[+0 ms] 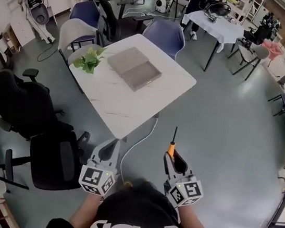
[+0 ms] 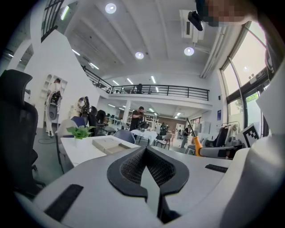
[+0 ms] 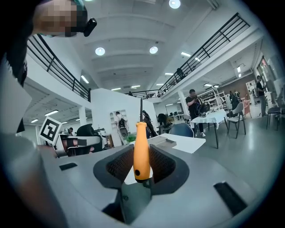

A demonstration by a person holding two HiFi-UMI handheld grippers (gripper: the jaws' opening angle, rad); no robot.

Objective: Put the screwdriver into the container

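Left gripper (image 1: pixel 110 145) has its jaws closed together with nothing in them, just off the white table (image 1: pixel 113 103). The grey container (image 1: pixel 134 67) sits on the table. Right gripper (image 1: pixel 174 155) clamps the screwdriver (image 1: pixel 171 147) by its orange handle, shaft pointing forward, well apart from the container.

I see one white square table (image 1: pixel 132 109) standing on the grey floor (image 1: pixel 224 133). Two items rest directly on its top:
- a flat grey container (image 1: pixel 134 68), near the far middle, set at an angle to the table edges;
- a small green plant (image 1: pixel 89 60), at the left corner, just beside the container and apart from it.

The near half of the top is bare. Chairs (image 1: pixel 165 35) stand on the floor at the far edges.
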